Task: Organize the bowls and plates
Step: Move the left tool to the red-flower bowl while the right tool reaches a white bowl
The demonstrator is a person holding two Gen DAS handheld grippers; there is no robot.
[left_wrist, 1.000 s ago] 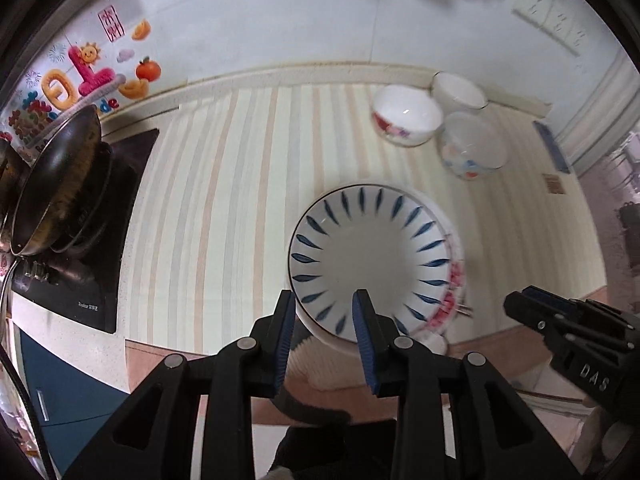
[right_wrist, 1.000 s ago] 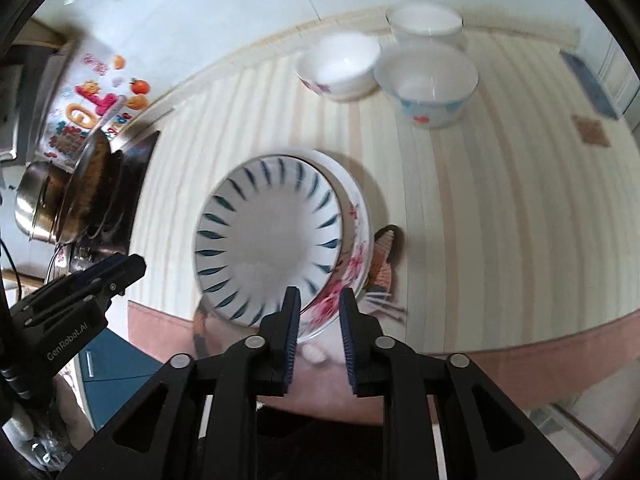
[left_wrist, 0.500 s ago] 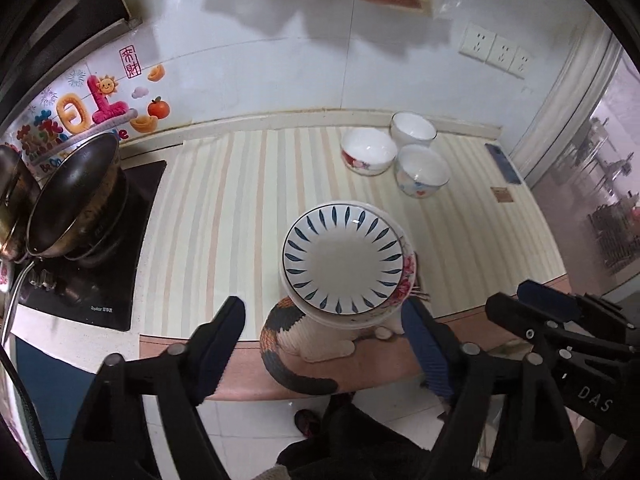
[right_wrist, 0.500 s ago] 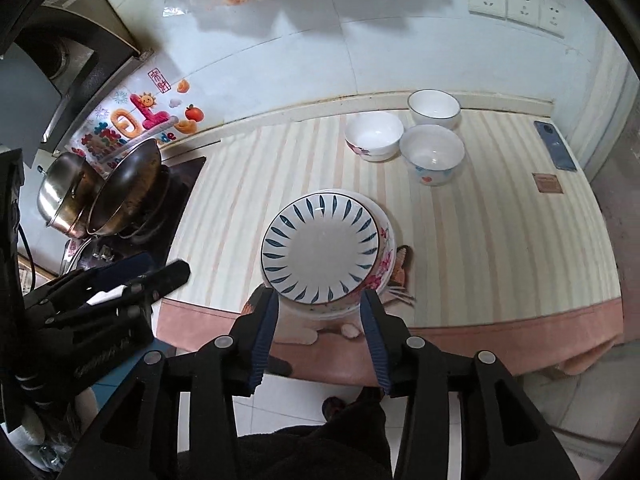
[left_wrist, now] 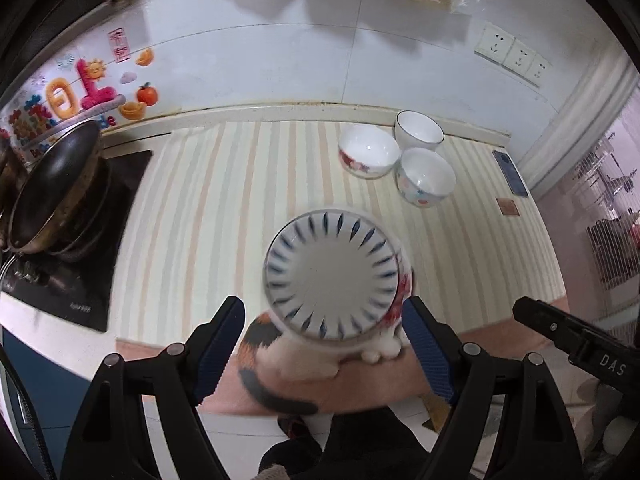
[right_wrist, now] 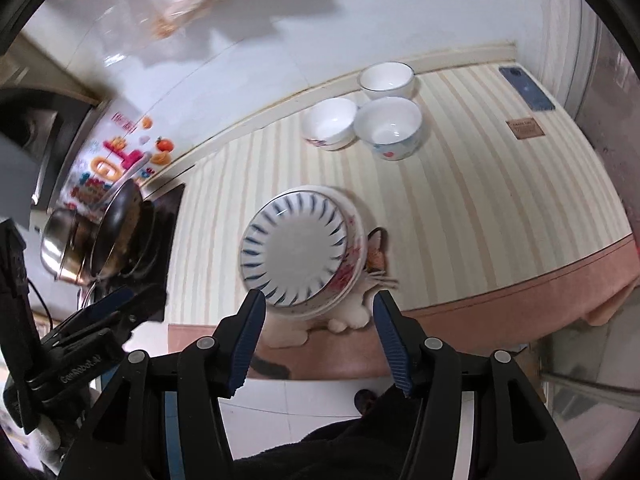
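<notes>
1. Left wrist view, writing. The other tool, at the lower right edge, carries the white letters "DAS". Small print on the black stove top (left_wrist: 76,264) is too blurred to read. Colourful stickers (left_wrist: 76,92) with Chinese characters sit on the white wall tiles.
2. Left wrist view, tool. The left tool (left_wrist: 324,344) stands wide open, blue pads spread to either side of the stacked plates and touching nothing.
3. Left wrist view, task things. A blue-striped plate (left_wrist: 334,276) lies face up on a red-flowered plate (left_wrist: 404,284) near the front edge of the striped table (left_wrist: 224,208). Both are round, so no long axis shows. Three bowls (left_wrist: 400,160) stand upright, mouths up, clustered near the back wall.
4. Left wrist view, surroundings. A dark pan (left_wrist: 56,192) rests on the stove at left. A phone (left_wrist: 510,172) and a small brown square (left_wrist: 507,206) lie at the right end. A cat picture (left_wrist: 264,344) on the cloth shows beneath the plates.
5. Right wrist view, writing. The left tool's body, at lower left, reads "GenRobot".
6. Right wrist view, tool. The right tool (right_wrist: 320,332) is likewise wide open and holds nothing; the plates lie just beyond its tips.
7. Right wrist view, surroundings. The bowls sit well apart from the plates, bare striped cloth between them; a steel pot (right_wrist: 64,248) stands beside the pan.
</notes>
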